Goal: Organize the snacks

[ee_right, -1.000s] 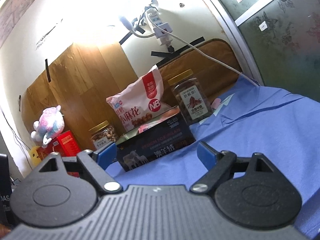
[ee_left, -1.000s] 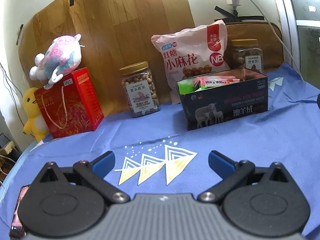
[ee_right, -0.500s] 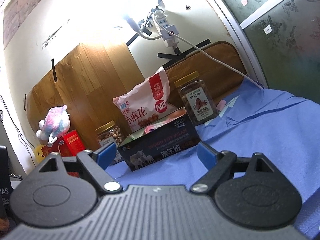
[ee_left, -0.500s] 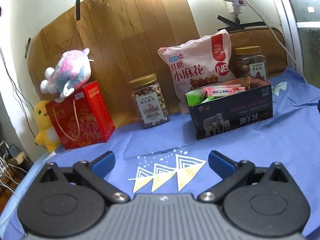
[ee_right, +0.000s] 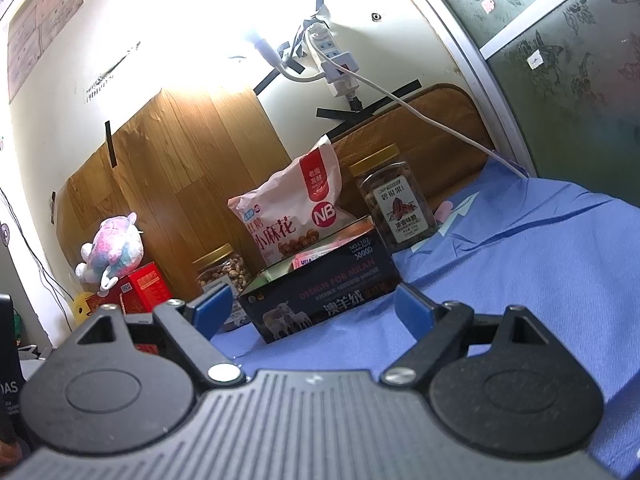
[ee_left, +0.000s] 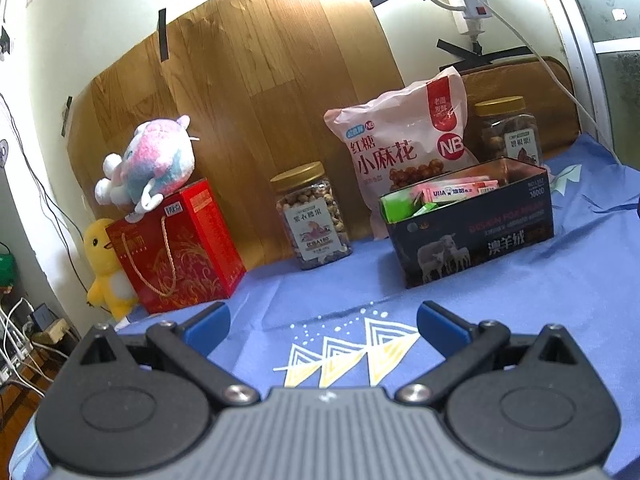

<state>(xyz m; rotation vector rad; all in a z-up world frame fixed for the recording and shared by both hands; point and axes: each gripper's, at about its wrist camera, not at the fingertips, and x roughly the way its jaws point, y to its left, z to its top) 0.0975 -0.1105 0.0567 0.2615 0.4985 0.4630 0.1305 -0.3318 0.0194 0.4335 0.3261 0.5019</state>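
Both views have tipped upward over the past second, showing more wall and less blue cloth, which suggests the two tools are being lifted and drawn back from the desk [ee_left: 520,320]. Left tool [ee_left: 322,322] hangs with its blue fingers spread wide and nothing between them; right tool [ee_right: 312,306] is likewise wide and empty. Snacks stand well ahead of both: a dark sheep-printed box [ee_left: 472,232] holding pink and green packets, a pink snack bag [ee_left: 404,152] propped behind it, a nut jar [ee_left: 312,216] to its left and a second jar [ee_left: 508,132] to its right at the back. Red gift bag [ee_left: 172,248] and plush toy [ee_left: 152,164] sit further left. With both tools empty and backing away, the sorting appears finished or between steps.
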